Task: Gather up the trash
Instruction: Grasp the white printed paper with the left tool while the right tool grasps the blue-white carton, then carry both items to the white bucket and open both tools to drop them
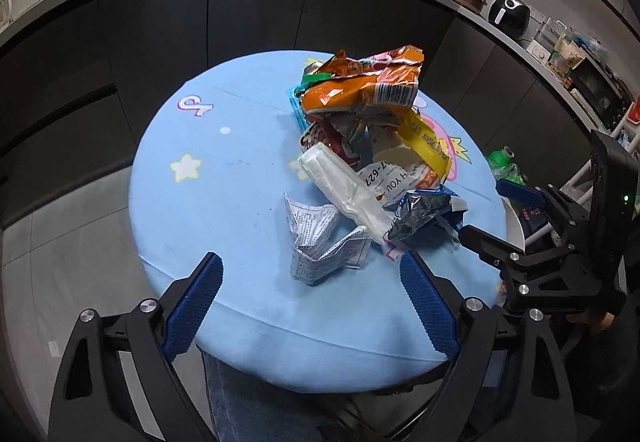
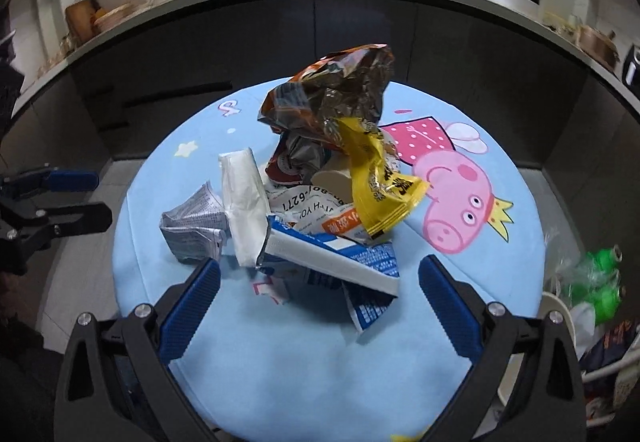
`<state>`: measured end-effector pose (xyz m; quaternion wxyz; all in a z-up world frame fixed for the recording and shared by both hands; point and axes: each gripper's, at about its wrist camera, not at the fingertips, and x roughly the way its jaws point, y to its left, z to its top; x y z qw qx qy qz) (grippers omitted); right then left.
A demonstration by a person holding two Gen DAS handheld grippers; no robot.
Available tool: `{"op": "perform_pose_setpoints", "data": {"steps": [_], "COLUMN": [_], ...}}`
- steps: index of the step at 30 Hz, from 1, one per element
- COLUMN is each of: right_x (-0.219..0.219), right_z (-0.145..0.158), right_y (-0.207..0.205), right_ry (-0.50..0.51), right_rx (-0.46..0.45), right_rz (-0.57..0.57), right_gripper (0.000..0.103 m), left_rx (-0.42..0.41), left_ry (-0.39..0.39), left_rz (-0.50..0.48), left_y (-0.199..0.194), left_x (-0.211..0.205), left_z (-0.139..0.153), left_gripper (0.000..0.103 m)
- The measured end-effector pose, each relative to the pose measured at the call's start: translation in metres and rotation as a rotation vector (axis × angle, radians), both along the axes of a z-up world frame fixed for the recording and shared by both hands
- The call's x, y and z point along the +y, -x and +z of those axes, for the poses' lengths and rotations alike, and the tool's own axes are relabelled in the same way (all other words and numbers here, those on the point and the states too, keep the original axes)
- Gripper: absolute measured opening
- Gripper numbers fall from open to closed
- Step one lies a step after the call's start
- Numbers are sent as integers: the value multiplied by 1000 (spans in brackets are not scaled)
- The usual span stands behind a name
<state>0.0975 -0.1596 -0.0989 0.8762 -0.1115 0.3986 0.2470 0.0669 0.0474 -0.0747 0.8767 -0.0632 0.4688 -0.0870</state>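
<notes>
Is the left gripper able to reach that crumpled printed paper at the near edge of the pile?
Probably yes. The left gripper is open, and the crumpled printed paper lies just ahead between its fingers on the blue table. Nothing lies between them; only the white tissue pack touches the paper's far side.

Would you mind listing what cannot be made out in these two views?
- Left wrist view: the cup is mostly buried under the yellow wrapper.
- Right wrist view: the orange bag hides the table behind it.
- Right wrist view: the green bottle is blurred near the edge.
</notes>
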Motion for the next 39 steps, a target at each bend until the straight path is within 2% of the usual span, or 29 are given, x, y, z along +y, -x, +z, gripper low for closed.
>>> {"op": "perform_pose_setpoints", "data": {"steps": [5, 9, 10, 12, 14, 17, 24, 26, 30, 31, 35, 39], "right_x": [21, 24, 24, 22, 16, 8, -3, -5, -8, -9, -20, -34], "right_z": [-20, -27, -30, -32, -28, -21, -1, 2, 8, 10, 20, 33], "right_y": [2, -1, -2, -4, 0, 8, 31, 36, 43, 45, 53, 60], "right_ry": [163, 190, 198, 198, 169, 120, -6, -31, -60, -70, -122, -170], "right_rx": [-79, -133, -132, -118, -127, -102, -79, -77, -77, -78, -88, -108], "right_rz": [135, 148, 144, 140, 122, 99, 6, -17, -55, -62, -96, -133], "right_gripper": [82, 69, 58, 24, 14, 12, 12, 12, 12, 12, 12, 12], "left_rx": [87, 127, 135, 155, 166, 190, 190, 177, 179, 174, 128, 35], "left_ry": [69, 102, 106, 114, 106, 115, 130, 153, 151, 150, 131, 137], "left_rz": [-6, -22, -27, -42, -47, -37, -52, -68, -70, -72, -75, -82], "left_y": [-20, -40, -43, -50, -54, -59, -60, -60, -56, -52, -33, -15], "left_x": [7, 7, 6, 3, 1, 3, 0, -2, -4, -4, -4, -4], "left_z": [-22, -35, -37, -43, -49, -59, -63, -62, -58, -55, -33, 8], "left_gripper": [65, 53, 48, 45, 45, 45, 45, 23, 12, 6, 4, 4]}}
